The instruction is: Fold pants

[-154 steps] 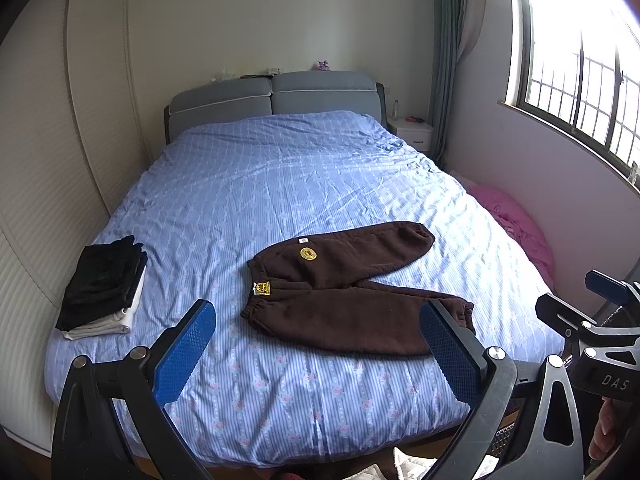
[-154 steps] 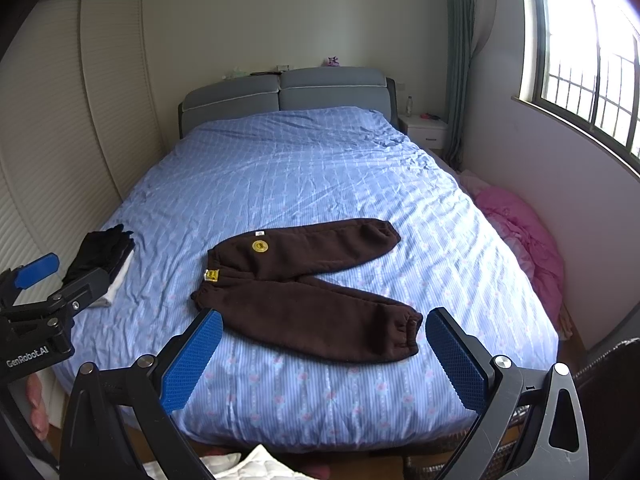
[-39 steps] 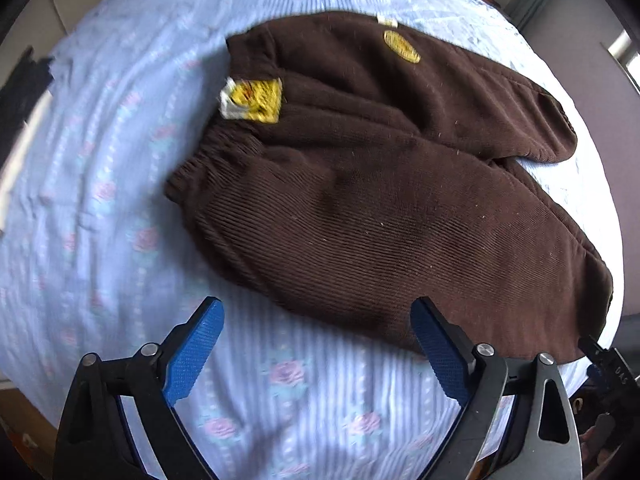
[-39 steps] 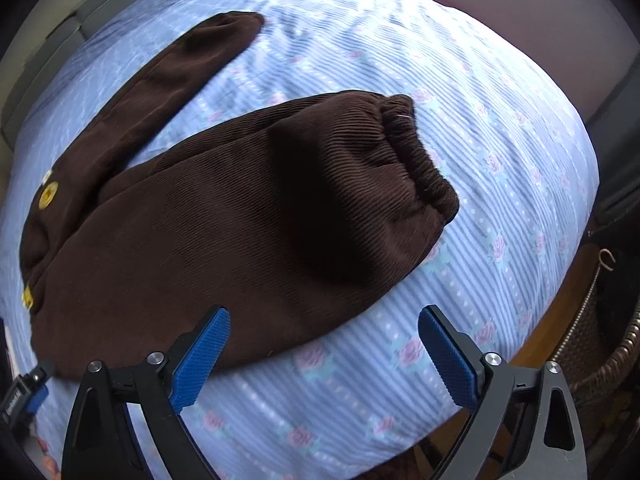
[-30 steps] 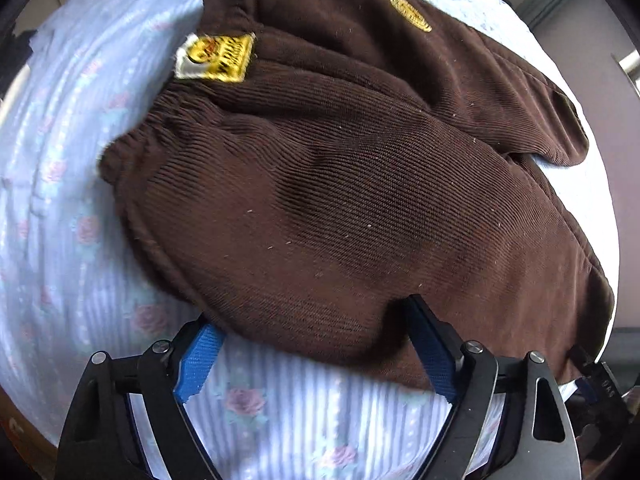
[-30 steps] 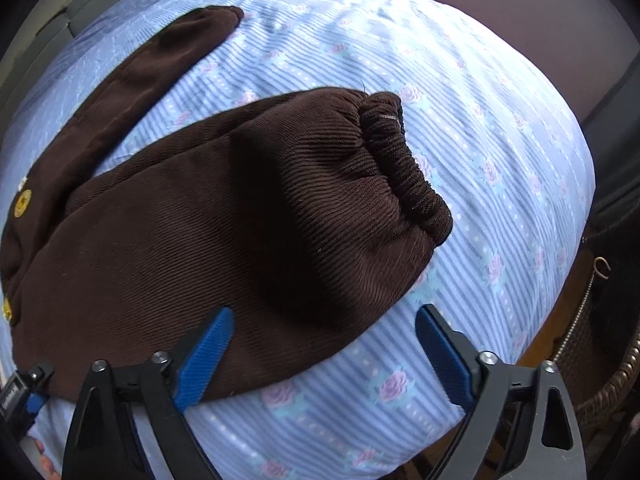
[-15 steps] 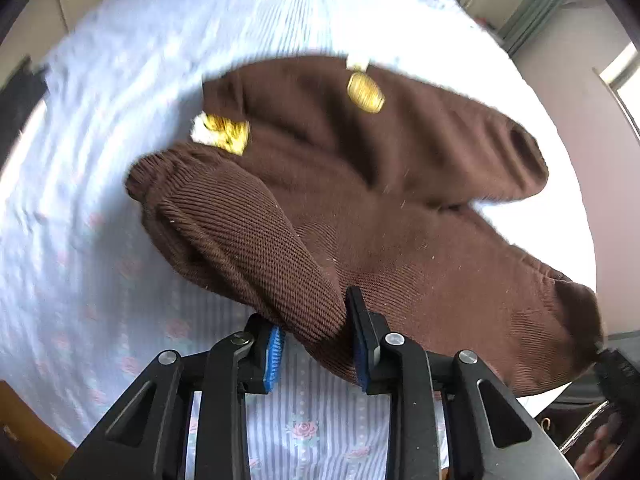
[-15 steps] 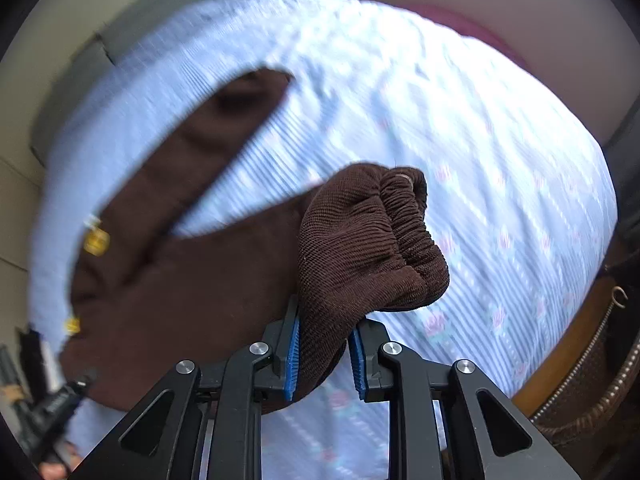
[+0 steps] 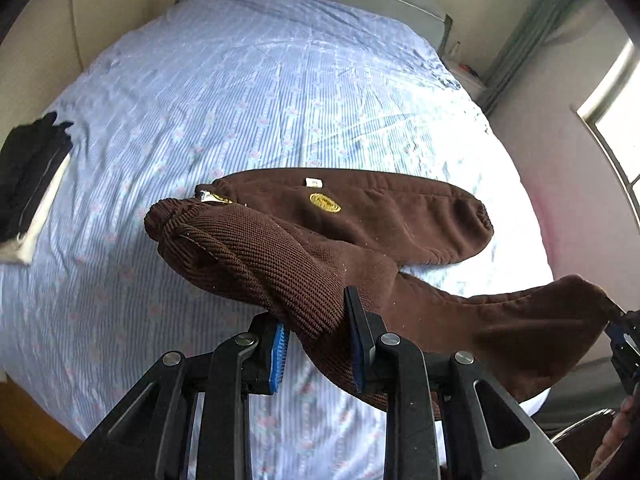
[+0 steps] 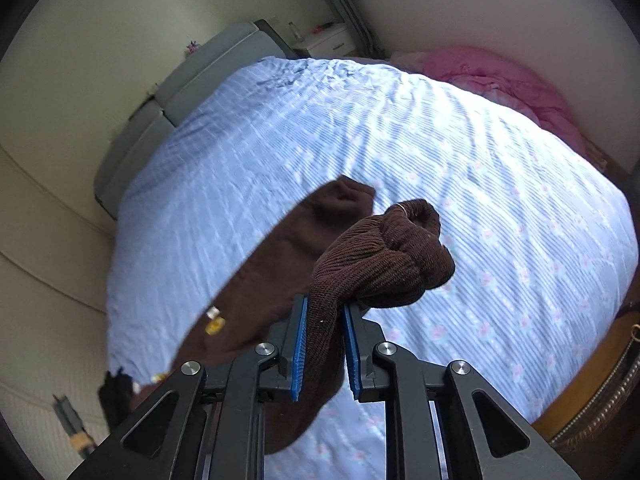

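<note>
Left gripper [image 9: 318, 338] is clamping a bunched fold of the brown pants [image 9: 360, 216] at the waistband end of the near leg — blue pads [image 9: 279, 350] pressing in from both sides. Right gripper [image 10: 324, 340] is likewise closing on the elastic cuff [image 10: 404, 248] of that same leg, the cuff bulging out above its jaws. Between the two, the near leg is hanging lifted off the bed [image 9: 280, 80]; the far leg [image 9: 420, 212], with its yellow round patch [image 9: 325, 202], is lying flat on the blue striped sheet, roughly mid-bed toward the foot.

Handling, as a judgement: thick ribbed knit, soft and limp, light enough but sagging wherever unsupported — not slippery, nothing fragile. Holding at waistband and cuff is giving control of the whole leg length; a pinch mid-leg would likely let the ends droop and twist. The near leg looks set to be laid over the far one.

No containers in view. Left of the pants, at the bed's edge, a small stack of dark folded clothes [image 9: 28, 168] is resting.
</note>
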